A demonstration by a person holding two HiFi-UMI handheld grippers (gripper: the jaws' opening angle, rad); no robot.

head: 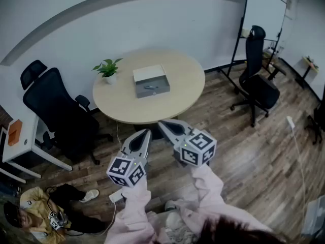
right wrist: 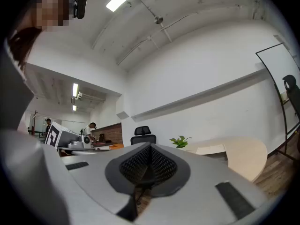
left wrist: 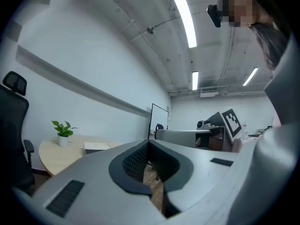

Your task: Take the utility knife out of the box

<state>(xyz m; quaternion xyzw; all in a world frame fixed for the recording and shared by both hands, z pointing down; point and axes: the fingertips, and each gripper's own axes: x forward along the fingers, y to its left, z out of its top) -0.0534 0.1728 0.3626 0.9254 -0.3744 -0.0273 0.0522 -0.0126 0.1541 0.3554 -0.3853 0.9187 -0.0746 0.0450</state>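
Sitting beyond claws [head: 147,132] [head: 161,123] — knife [head: 150,87], seemingly in box [head: 139,92].

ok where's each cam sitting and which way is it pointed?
Head view: on the person's head, steeply down at table, box, plant; both sleeves, left gripper, right gripper show.
Left gripper view: on that gripper, level along its shut jaws toward the table; right gripper's cube at right.
Right gripper view: same, mirrored; left gripper's cube at left.
Shared: table, plant, box.

No words, numbers or brands are showing legibly anywhere; the marker cube [head: 127,171] on the left gripper [head: 148,131] and its twin on the right gripper [head: 161,122] are displaying only black-and-white square patterns.
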